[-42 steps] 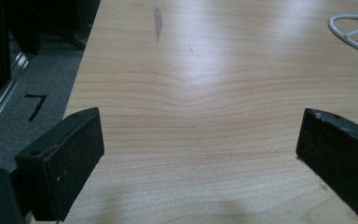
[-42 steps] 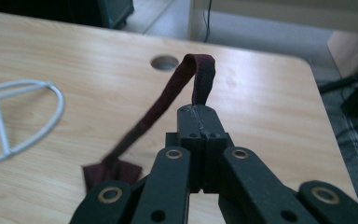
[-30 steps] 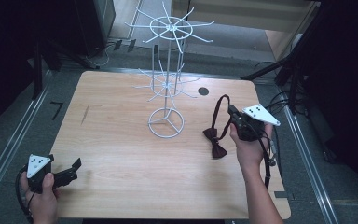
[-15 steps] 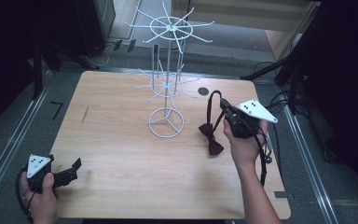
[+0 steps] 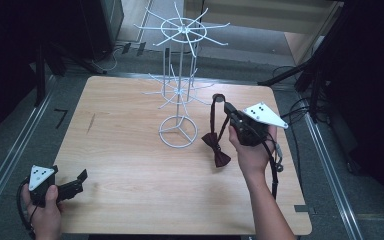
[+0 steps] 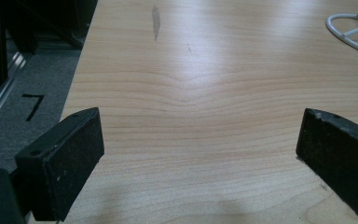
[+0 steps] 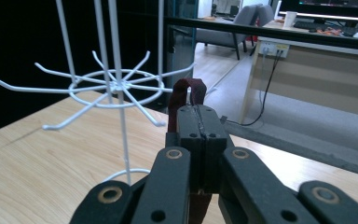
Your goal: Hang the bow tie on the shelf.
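A dark red bow tie [image 5: 216,148] hangs by its strap from my right gripper [image 5: 228,109], which is shut on the strap's loop [image 7: 188,91]. The gripper holds it in the air just right of a white wire display stand [image 5: 179,95], whose lower ring of hooks [image 7: 112,88] lies close ahead in the right gripper view. My left gripper [image 5: 78,181] rests low at the table's near left corner, open, with bare wood between its pads [image 6: 70,161].
The stand's round wire base [image 5: 178,131] sits mid-table, and its edge [image 6: 354,28] shows far right in the left gripper view. A black cable [image 5: 273,165] trails from the right gripper. Dark equipment and floor rails surround the wooden table [image 5: 130,165].
My right gripper has carried the bow tie up and leftward, closer to the stand's lower hooks. The left gripper has stayed put.
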